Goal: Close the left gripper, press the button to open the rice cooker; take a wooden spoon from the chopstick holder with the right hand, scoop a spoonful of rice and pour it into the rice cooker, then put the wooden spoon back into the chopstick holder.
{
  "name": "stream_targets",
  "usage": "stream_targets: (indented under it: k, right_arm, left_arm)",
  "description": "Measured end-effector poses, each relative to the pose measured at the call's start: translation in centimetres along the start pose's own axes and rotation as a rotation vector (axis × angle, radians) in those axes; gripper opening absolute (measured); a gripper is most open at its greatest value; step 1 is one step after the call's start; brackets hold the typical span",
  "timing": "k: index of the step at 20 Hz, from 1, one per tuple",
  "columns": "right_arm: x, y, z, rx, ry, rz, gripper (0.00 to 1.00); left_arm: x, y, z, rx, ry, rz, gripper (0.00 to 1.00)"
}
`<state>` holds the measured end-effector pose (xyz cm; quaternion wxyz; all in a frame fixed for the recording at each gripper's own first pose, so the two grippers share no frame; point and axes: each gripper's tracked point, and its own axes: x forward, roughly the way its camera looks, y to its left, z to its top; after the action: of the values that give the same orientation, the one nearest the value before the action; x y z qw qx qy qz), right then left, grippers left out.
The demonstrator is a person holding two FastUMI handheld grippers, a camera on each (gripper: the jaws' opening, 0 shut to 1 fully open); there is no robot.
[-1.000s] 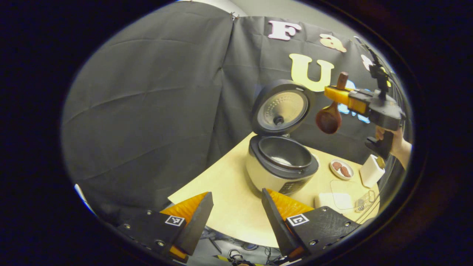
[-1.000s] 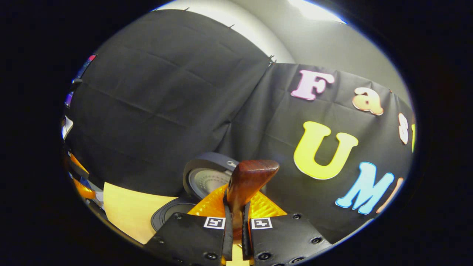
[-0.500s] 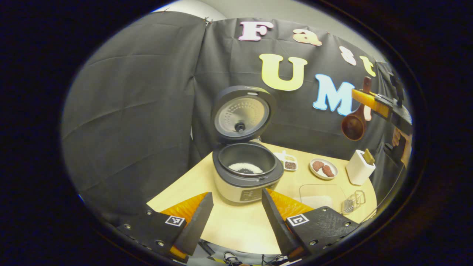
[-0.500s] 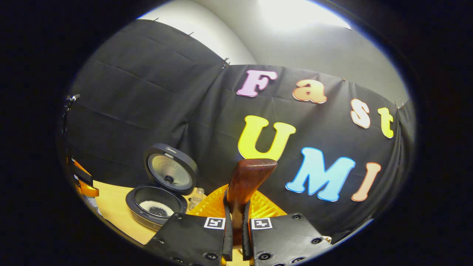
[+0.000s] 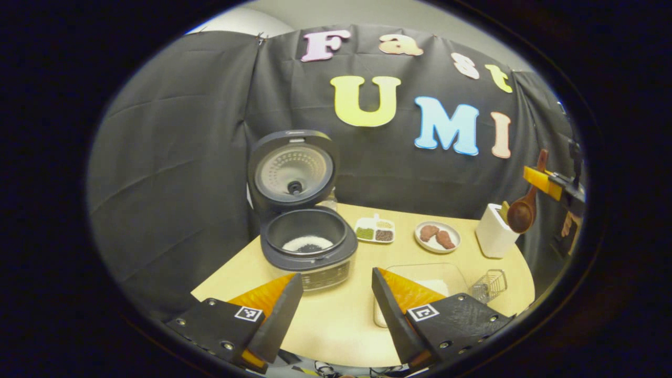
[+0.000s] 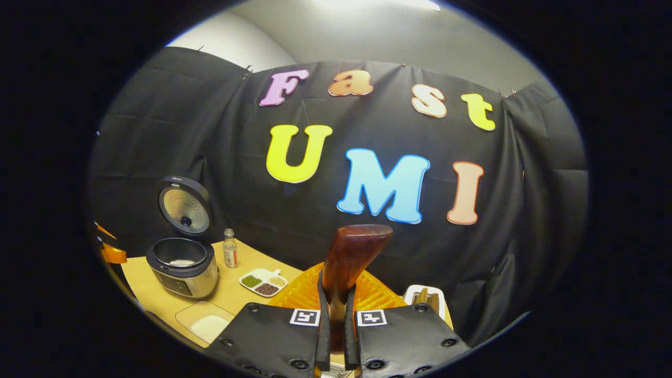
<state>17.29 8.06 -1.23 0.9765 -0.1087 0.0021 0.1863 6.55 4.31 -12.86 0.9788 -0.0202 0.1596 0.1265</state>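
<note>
The rice cooker stands open on the table, lid upright, with rice in its pot. My left gripper is open and empty, back near the table's front edge. At the far right my right gripper is shut on the wooden spoon, which hangs bowl down just above the white chopstick holder. In the right gripper view the spoon's handle sticks up between the shut fingers of that gripper. The holder lies just beyond them and the cooker far left.
A clear container of rice lies in front of my left gripper, with a small wire rack beside it. A divided dish of beans and a plate with brown pieces sit mid-table. A small bottle stands behind the cooker.
My right gripper has carried the spoon from beside the cooker's lid to the right and down, over the chopstick holder. The left gripper view has swung right and drawn back.
</note>
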Motion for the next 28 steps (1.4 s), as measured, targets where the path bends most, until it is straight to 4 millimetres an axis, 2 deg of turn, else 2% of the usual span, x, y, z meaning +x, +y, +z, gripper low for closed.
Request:
stream_targets:
  k: [5,9,11,12,13,16,17,18,21,23,25,28]
  right_arm:
    - [-1.1,-2.4,-6.4,0.135,0.111,0.015,0.11]
    - [-1.8,-2.5,-10.8,0.262,0.182,0.032,0.12]
    - [-1.7,-2.4,-12.6,0.318,0.207,0.029,0.12]
    - [-1.5,-2.4,-13.5,0.343,0.221,0.021,0.08]
    - [-1.3,-2.3,-14.6,0.366,0.238,0.011,0.12]
    - [-1.1,-2.0,-17.4,0.431,0.298,-0.010,0.12]
    - [-1.0,-2.0,-18.1,0.442,0.309,-0.023,0.12]
    - [-0.5,-3.0,-19.0,0.448,0.334,-0.040,0.12]
    - [-0.4,-2.9,-21.8,0.485,0.420,-0.086,0.12]
    - [-0.3,-2.6,-22.7,0.533,0.450,-0.103,0.14]
    - [-0.2,-2.6,-23.4,0.551,0.473,-0.135,0.14]
    - [-0.1,-2.5,-23.1,0.539,0.470,-0.154,0.18]
  left_arm:
    - [-1.6,-4.6,-2.3,-0.038,0.019,0.020,0.84]
    - [-3.8,-5.8,-4.0,-0.069,0.036,0.065,0.84]
    - [-4.8,-5.4,-4.6,-0.067,0.044,0.087,0.84]
    - [-5.2,-5.0,-5.0,-0.063,0.050,0.102,0.84]
    - [-5.5,-4.5,-5.2,-0.060,0.055,0.116,0.84]
    - [-6.5,-3.0,-5.7,-0.078,0.065,0.155,0.85]
    - [-6.7,-2.5,-5.8,-0.089,0.066,0.166,0.85]
    - [-6.9,-2.1,-6.0,-0.100,0.069,0.175,0.85]
    - [-6.6,-1.3,-6.6,-0.132,0.087,0.185,0.84]
    - [-6.1,-0.9,-6.6,-0.142,0.094,0.179,0.84]
    - [-5.5,-0.4,-5.7,-0.137,0.082,0.169,0.84]
    - [-3.9,1.1,-4.1,-0.113,0.060,0.150,0.84]
